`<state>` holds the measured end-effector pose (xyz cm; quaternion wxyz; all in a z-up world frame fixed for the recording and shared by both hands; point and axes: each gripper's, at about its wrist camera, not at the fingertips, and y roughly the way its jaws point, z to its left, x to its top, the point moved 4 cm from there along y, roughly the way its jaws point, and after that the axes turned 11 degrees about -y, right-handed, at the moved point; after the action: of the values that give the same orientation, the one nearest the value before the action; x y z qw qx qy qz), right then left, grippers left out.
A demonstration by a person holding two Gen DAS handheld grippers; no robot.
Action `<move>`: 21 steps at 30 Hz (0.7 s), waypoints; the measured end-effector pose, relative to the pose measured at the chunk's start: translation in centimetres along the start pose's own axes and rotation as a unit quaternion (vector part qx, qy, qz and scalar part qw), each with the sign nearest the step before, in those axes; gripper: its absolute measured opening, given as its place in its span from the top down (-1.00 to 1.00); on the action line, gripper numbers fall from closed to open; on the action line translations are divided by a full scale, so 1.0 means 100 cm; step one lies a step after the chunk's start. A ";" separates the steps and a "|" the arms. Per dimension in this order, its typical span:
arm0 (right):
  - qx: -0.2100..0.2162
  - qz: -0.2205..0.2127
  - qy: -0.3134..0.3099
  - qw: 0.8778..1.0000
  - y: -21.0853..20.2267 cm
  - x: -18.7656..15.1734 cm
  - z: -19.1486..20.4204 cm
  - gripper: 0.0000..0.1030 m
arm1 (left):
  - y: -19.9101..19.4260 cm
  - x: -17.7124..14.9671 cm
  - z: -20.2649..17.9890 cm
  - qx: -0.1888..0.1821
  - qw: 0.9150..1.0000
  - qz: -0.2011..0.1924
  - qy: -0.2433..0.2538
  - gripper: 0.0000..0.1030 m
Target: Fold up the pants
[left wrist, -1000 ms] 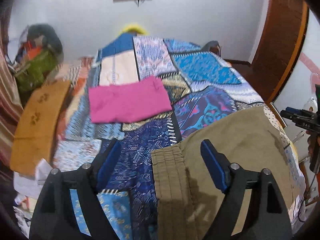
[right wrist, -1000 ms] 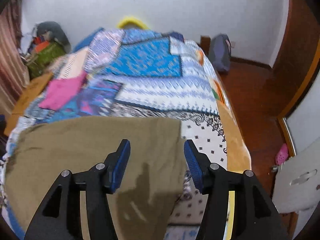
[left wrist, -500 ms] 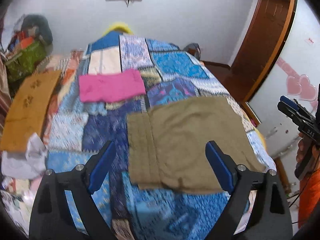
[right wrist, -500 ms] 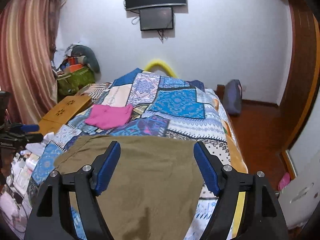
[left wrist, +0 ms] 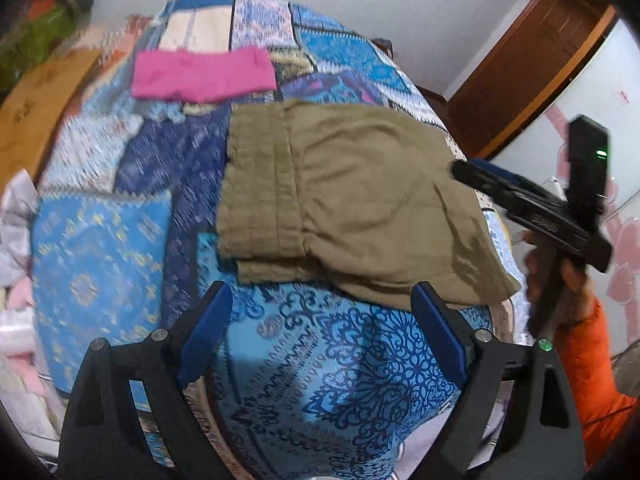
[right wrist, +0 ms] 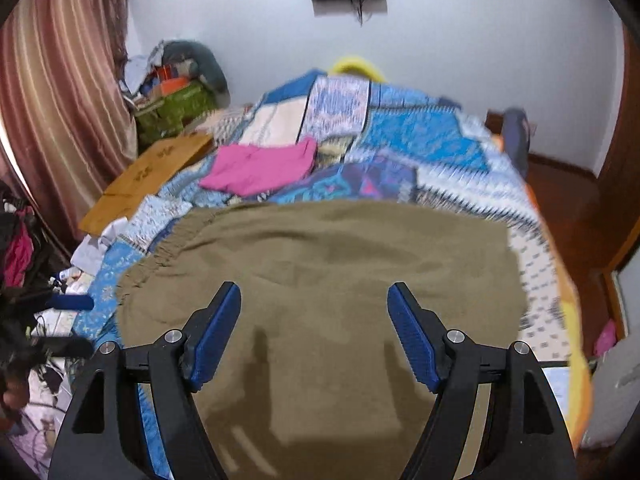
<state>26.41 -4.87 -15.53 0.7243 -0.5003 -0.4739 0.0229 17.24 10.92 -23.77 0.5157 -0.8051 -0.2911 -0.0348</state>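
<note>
Just beyond the left gripper (left wrist: 320, 312) (jaws apart) lie folded pants (left wrist: 352, 204).

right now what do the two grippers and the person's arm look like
Both the left gripper and the right gripper have black, open-framed plastic jaws lined with ribbed blue pads, joined by silver round-headed pivot bolts. In the left wrist view the right gripper carries a black box with a small green light, and the person's arm wears an orange sleeve.
</note>
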 end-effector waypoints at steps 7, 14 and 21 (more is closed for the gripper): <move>0.035 0.056 0.007 0.998 0.014 -0.048 0.007 -0.41 | 0.025 -0.006 0.005 -0.042 0.997 0.039 -0.044 -0.77; 0.020 0.043 -0.002 0.999 -0.017 -0.079 0.005 -0.41 | 0.034 0.005 -0.005 -0.073 0.995 0.031 -0.067 -0.80; 0.023 0.034 0.020 0.999 -0.025 -0.090 0.000 -0.41 | 0.049 0.033 -0.004 -0.118 0.985 0.045 -0.121 -0.81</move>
<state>20.39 -10.68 -19.64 0.7434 -0.5002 -0.4414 0.0486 22.56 10.52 -26.39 0.3787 -0.8709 -0.3089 0.0516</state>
